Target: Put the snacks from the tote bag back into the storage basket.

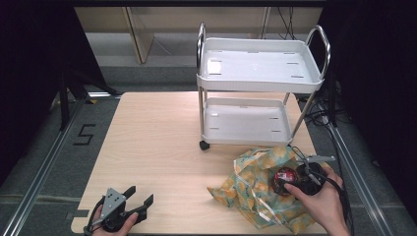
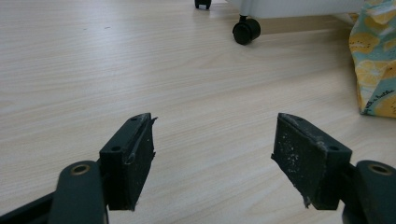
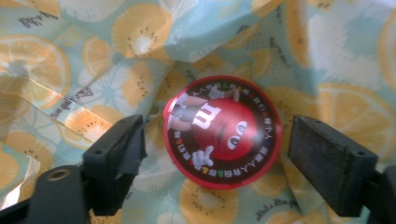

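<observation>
A round red M&M's tin (image 1: pixel 283 178) lies on a crumpled bag (image 1: pixel 251 182) printed with orange slices, at the table's front right. In the right gripper view the tin's lid (image 3: pixel 223 132) sits between the two jaws of my right gripper (image 3: pixel 217 123), with a gap on each side, and the bag (image 3: pixel 116 46) spreads beneath it. From the high view my right gripper (image 1: pixel 291 181) is open and held by a hand over the bag. My left gripper (image 1: pixel 141 194) rests open near the table's front left edge, with nothing between its jaws (image 2: pixel 214 119).
A white two-shelf cart (image 1: pixel 258 73) with bare trays stands at the back right of the wooden table (image 1: pixel 157 137); one castor (image 2: pixel 246 31) shows ahead of the left gripper. The bag's edge (image 2: pixel 376 60) lies to that gripper's right. Bare wood stretches between them.
</observation>
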Available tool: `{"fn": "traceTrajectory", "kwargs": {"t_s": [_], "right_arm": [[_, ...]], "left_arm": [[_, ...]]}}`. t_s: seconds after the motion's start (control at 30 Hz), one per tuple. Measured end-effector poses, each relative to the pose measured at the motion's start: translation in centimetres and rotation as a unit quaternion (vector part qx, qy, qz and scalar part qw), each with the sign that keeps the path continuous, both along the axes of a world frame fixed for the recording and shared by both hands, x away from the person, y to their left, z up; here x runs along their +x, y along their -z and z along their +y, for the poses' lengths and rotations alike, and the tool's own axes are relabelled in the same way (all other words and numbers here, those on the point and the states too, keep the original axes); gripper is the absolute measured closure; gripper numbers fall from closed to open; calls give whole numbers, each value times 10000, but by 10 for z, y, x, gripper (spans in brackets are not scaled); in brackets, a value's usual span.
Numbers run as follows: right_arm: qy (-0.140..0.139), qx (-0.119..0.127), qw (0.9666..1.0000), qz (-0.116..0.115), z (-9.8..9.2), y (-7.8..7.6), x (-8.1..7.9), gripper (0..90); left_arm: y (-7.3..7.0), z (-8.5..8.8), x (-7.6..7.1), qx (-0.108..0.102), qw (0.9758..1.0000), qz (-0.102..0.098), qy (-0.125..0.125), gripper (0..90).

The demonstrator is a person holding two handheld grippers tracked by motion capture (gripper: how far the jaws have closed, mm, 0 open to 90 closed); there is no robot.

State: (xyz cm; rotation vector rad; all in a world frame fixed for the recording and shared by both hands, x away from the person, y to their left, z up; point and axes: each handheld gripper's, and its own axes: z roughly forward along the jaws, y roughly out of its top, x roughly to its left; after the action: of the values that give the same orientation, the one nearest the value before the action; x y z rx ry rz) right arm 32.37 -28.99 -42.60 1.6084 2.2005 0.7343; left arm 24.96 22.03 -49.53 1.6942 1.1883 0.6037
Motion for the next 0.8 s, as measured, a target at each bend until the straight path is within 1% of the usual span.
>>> {"fn": "traceTrajectory", "kwargs": {"t_s": [0.03,0.07,0.1,0.13,0.17,0.2,0.23,0.27,0.3,0.33,0.37,0.4,0.43,0.47,0.5,0.53,0.57,0.6,0.63,0.67,0.73,0.77,0.8], "right_arm": [[68,85,9999,82,2,0,1,184],[68,85,9999,82,2,0,1,184],[104,105,9999,7,1,5,2,176],[104,105,9999,7,1,5,2,176],[78,18,10000,47,0,9,4,168],[-71,-67,10000,-14,-3,11,6,168],[42,50,10000,71,-2,12,6,166],[46,39,9999,106,-2,13,7,165],[46,39,9999,106,-2,13,7,165],[-70,2,9999,96,-3,18,9,164],[22,35,9999,127,-1,19,10,164],[-66,-54,9999,88,-2,22,11,163],[-66,-54,9999,88,-2,22,11,163],[-42,5,9999,130,0,24,12,164],[-98,-9,9999,59,-1,26,12,164],[-40,13,9999,130,0,27,13,164],[-129,-27,9999,75,-1,29,13,164],[-34,63,9999,155,0,29,12,165],[8,63,9999,114,0,30,12,166],[-76,69,9999,81,-1,33,13,167],[-49,53,9999,100,0,34,12,171],[-29,102,9999,39,-1,35,12,180],[-81,15,9999,-76,-3,39,14,182]], "left_arm": [[0,0,0,0,10000,0,0,285],[0,0,0,3,10000,1,-1,285],[0,0,0,-6,10000,-7,8,284],[0,0,0,-6,10000,-7,8,284],[0,0,0,-18,10000,-3,27,284],[0,0,0,-11,10000,10,7,284],[0,0,0,-11,10000,10,7,284],[0,0,0,0,10000,14,9,284],[1,0,1,-32,10000,-12,46,284],[1,0,1,-20,10000,-2,42,284],[1,0,1,-20,10000,1,40,284],[1,0,1,-20,10000,1,40,284],[1,0,1,-16,10000,-1,39,284],[1,0,0,-10,10000,1,42,284],[1,0,0,-10,10000,-2,41,283],[1,0,1,-12,10000,-1,43,283],[1,0,1,-31,10000,-12,53,283],[1,0,1,-29,10000,-10,55,283],[1,0,1,-26,10000,-9,56,283],[1,0,1,-18,10000,-8,62,283],[1,0,1,-17,10000,-10,64,281],[1,-1,1,-39,10000,-23,51,281],[1,0,1,-8,10000,-12,70,281]]}}
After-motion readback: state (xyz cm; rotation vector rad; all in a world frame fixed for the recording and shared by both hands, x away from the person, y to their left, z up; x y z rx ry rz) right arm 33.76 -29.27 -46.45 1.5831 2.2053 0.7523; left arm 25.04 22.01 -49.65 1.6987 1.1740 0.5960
